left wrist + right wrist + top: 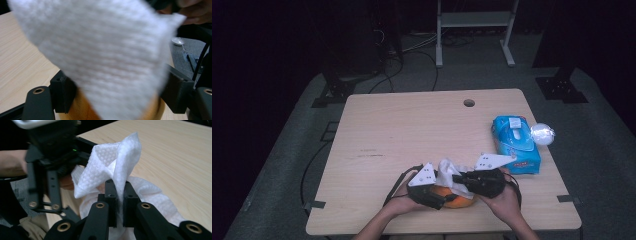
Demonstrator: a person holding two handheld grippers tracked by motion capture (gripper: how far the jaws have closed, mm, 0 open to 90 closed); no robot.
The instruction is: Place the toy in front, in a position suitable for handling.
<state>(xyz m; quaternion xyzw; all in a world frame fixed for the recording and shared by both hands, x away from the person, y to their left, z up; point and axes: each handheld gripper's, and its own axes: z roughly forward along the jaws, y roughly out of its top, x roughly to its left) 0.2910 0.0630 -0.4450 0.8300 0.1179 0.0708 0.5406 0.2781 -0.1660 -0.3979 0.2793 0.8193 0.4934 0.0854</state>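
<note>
My right tongs pinch a white wipe over the orange bowl at the worktop's near edge; my left tongs clamp the bowl's sides. The pinch catches only a fold, so a hard rub could pull the wipe free or nudge the bowl off the edge.

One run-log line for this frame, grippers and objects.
left gripper: shut on orange bowl | right gripper: shut on white wipe | wipe over bowl | wipe pack: table's right edge
</note>
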